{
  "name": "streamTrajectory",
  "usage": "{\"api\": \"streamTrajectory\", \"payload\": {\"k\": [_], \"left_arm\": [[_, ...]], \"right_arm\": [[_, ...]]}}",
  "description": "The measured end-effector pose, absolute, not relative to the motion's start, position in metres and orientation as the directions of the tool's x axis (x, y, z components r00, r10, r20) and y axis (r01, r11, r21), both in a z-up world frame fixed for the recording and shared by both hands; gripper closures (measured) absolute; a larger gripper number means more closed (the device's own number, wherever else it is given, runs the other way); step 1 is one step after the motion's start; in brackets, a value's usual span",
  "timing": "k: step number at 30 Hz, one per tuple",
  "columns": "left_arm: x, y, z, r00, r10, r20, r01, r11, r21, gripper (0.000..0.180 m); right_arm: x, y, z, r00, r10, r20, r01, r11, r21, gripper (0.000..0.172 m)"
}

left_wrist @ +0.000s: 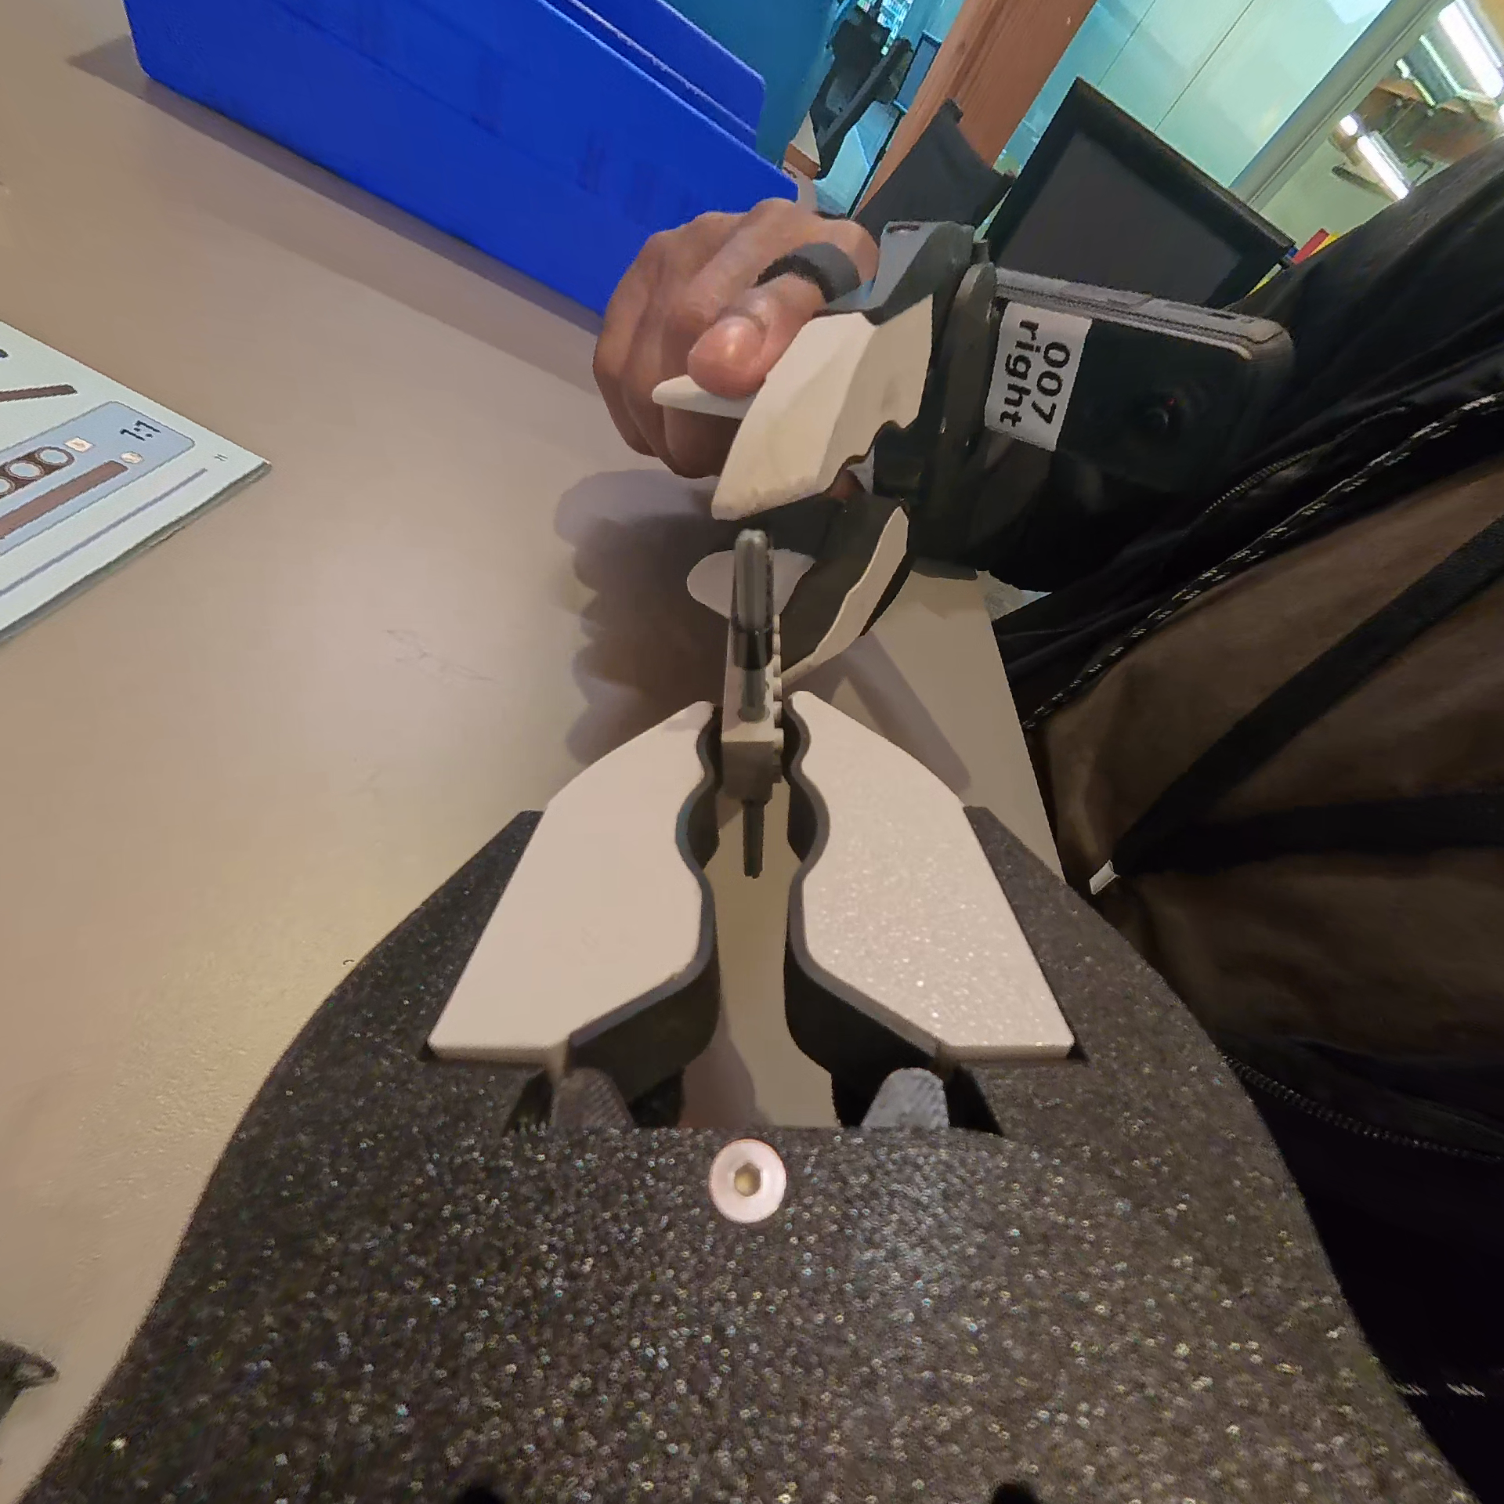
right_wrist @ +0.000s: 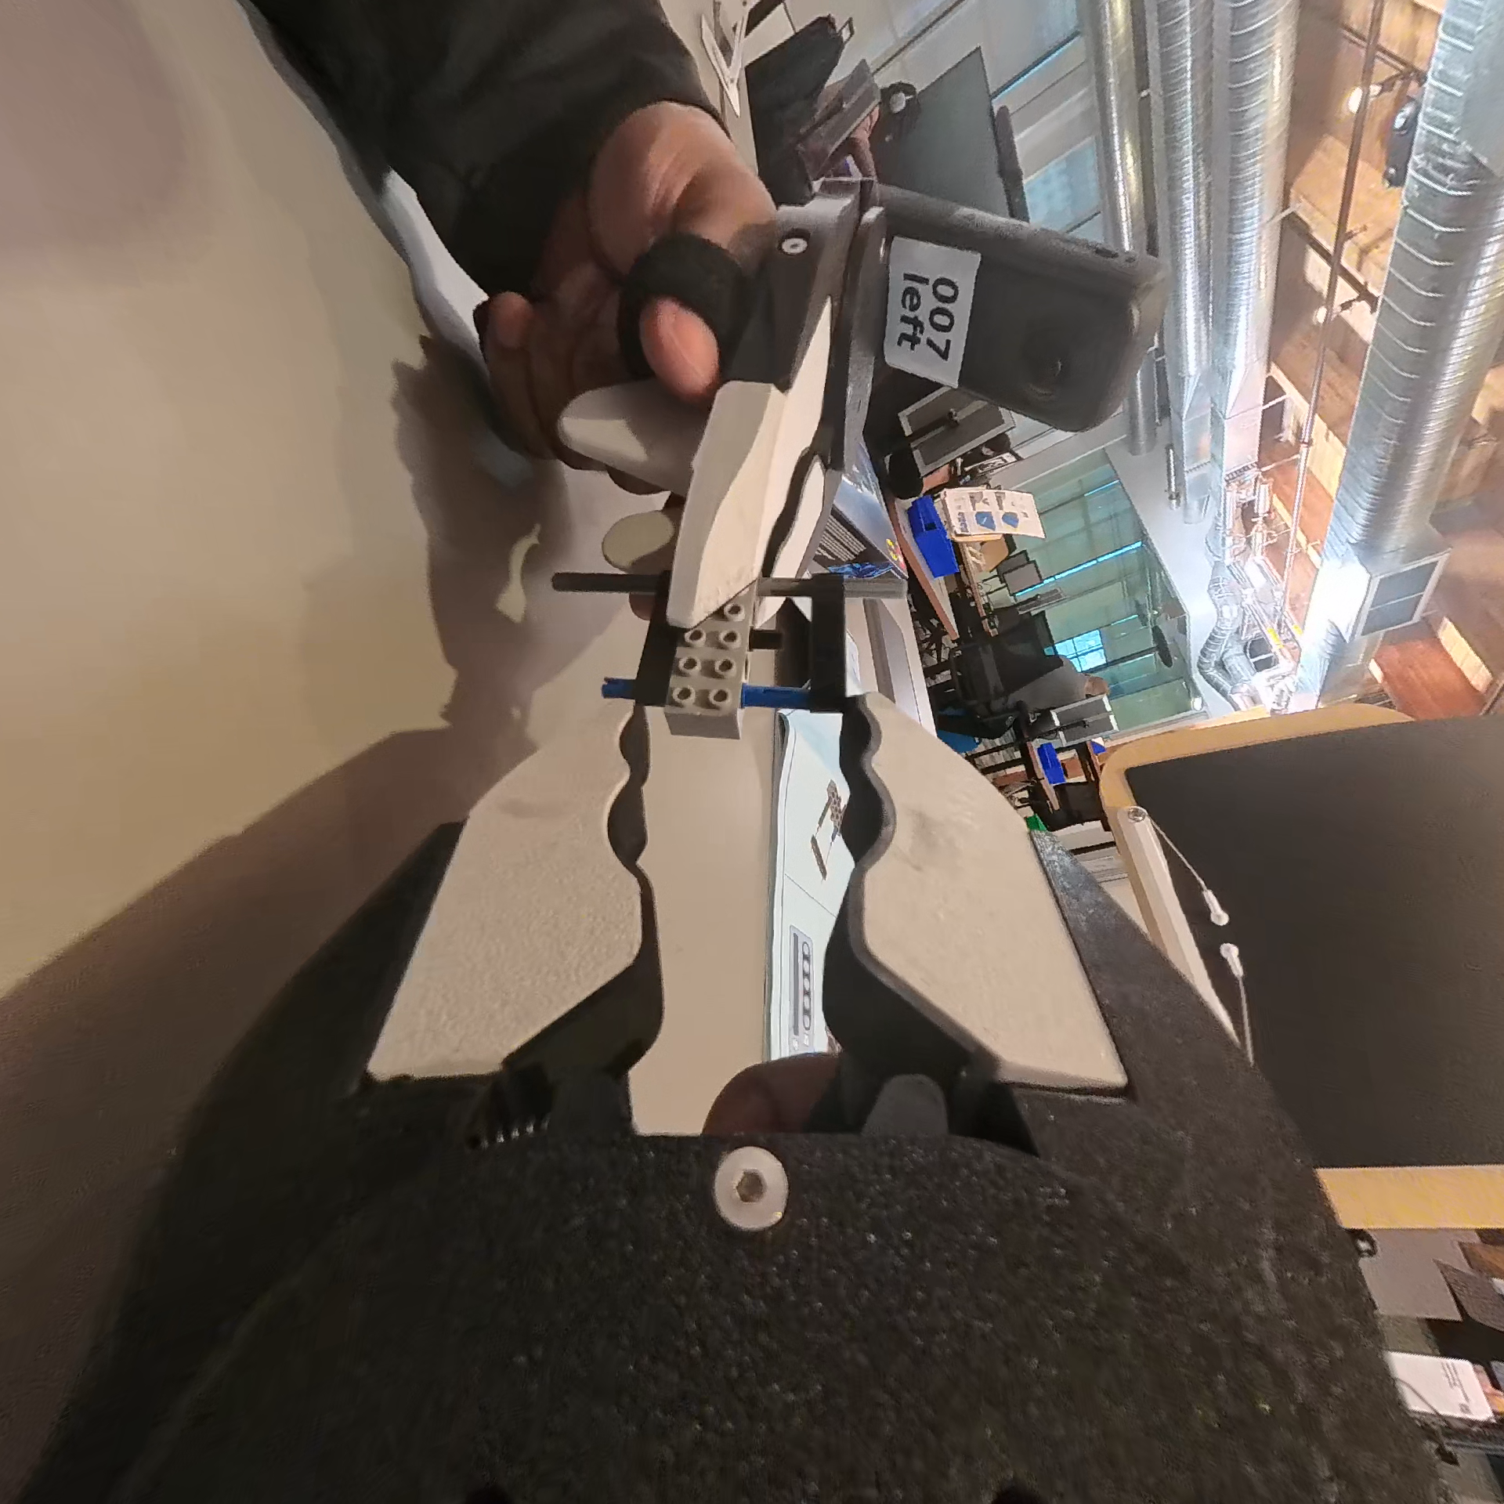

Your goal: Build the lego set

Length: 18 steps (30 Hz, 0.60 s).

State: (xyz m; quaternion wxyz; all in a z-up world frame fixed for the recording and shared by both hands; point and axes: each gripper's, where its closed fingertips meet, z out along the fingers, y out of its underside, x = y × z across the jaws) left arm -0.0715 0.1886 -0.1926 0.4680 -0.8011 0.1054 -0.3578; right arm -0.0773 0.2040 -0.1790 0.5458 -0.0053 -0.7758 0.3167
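Note:
My left gripper (left_wrist: 753, 716) is shut on a small brick assembly: a grey studded brick (left_wrist: 749, 745) with a black axle (left_wrist: 753, 838) running through it. In the right wrist view the left gripper (right_wrist: 732, 606) pinches that grey brick (right_wrist: 704, 675) from above. Two black beams (right_wrist: 830, 643), a blue axle (right_wrist: 773, 700) and a black axle (right_wrist: 602, 582) are joined to it. My right gripper (right_wrist: 745, 716) is open, its fingertips on either side of the assembly's near end, close to the beams. I see no firm press. In the left wrist view the right gripper (left_wrist: 757, 586) straddles the assembly's far end.
A blue bin (left_wrist: 456, 122) stands at the back of the beige table (left_wrist: 325, 651). A printed instruction sheet (left_wrist: 98, 472) lies at the left. A small round pale disc (left_wrist: 712, 582) lies on the table under the assembly. A black wood-framed board (right_wrist: 1302, 936) is at the right. Left and right tips are no more than a few centimetres apart.

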Motion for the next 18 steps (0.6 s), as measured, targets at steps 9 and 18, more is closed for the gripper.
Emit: {"api": "streamTrajectory", "payload": {"k": [9,18], "left_arm": [[-0.0731,0.1906,-0.1917,0.718,-0.489,0.495,0.198,-0.538,-0.819,0.169],[-0.0766,0.1946,-0.1928,0.719,-0.461,0.52,0.243,-0.534,-0.81,0.169]], "right_arm": [[-0.0795,0.2069,-0.1787,-0.397,0.37,0.84,-0.324,0.8,-0.505,0.131],[-0.0831,0.2099,-0.1814,-0.396,0.386,0.833,-0.297,0.804,-0.514,0.132]]}}
